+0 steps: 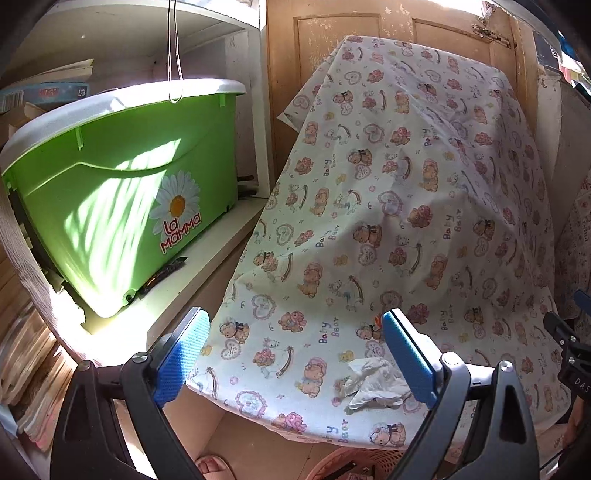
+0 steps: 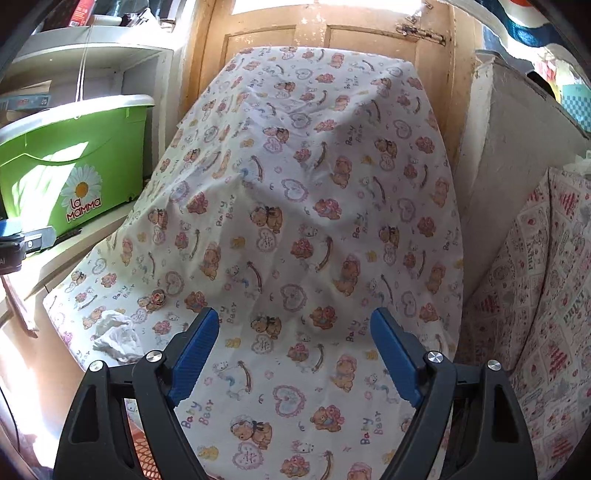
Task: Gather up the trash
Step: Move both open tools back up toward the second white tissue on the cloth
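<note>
A crumpled white tissue lies near the front edge of a table covered with a bear-print cloth. My left gripper is open above the cloth, and the tissue sits low between its fingers, close to the right pad, untouched. In the right wrist view the same tissue lies to the left of my right gripper, which is open over the bare cloth with nothing between its fingers. A small orange-red scrap rests on the cloth just behind the tissue.
A green tub with a white rim stands on a low shelf to the left. A wooden door is behind the table. A pink mesh basket and a slipper are on the floor below. A patterned cushion lies to the right.
</note>
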Demonstrator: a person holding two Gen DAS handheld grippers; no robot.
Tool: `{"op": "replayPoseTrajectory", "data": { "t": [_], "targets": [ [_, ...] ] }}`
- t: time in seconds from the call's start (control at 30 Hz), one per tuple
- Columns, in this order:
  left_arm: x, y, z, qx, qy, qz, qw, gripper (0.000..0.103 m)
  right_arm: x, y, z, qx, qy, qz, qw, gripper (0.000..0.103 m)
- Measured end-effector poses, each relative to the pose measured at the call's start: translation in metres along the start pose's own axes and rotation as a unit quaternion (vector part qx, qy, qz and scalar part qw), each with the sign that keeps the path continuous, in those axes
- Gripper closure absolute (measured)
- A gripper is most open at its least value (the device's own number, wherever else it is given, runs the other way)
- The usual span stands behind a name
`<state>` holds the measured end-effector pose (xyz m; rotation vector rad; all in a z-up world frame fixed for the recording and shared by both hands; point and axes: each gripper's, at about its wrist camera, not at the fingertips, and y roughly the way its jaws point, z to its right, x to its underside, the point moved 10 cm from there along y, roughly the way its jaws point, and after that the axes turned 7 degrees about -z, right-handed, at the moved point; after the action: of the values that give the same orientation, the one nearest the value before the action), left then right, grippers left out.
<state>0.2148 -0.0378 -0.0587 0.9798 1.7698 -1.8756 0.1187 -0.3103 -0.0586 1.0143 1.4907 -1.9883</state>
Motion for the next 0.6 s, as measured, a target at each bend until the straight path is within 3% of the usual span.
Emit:
{"op": "replayPoseTrajectory", "data": {
  "t": [0.1, 0.2, 0.3, 0.4, 0.47, 0.6],
  "targets": [
    [0.023, 0.028, -0.006, 0.011, -0.033, -0.073, 0.9967, 0.010, 0.024, 0.025, 0.008, -0.012, 0.030, -0.080, 0.996, 0.018],
    [0.038, 0.044, -0.007, 0.041, -0.069, -0.126, 0.9889, 0.010, 0.029, 0.032, 0.010, -0.043, 0.045, -0.100, 0.993, 0.023],
    [0.042, 0.045, -0.007, 0.053, -0.088, -0.135, 0.9856, 0.010, 0.031, 0.033, 0.011, -0.048, 0.039, -0.103, 0.993, 0.033],
    [0.040, 0.045, -0.002, 0.044, -0.078, -0.128, 0.9877, 0.010, 0.033, 0.036, 0.007, -0.062, 0.048, -0.111, 0.991, 0.043],
    [0.037, 0.046, -0.001, 0.036, -0.071, -0.122, 0.9894, 0.010, 0.033, 0.038, 0.001, -0.071, 0.044, -0.118, 0.989, 0.044],
    [0.036, 0.050, 0.003, 0.027, -0.057, -0.118, 0.9910, 0.010, 0.032, 0.039, -0.004, -0.051, 0.035, -0.109, 0.992, 0.044]
  ]
}}
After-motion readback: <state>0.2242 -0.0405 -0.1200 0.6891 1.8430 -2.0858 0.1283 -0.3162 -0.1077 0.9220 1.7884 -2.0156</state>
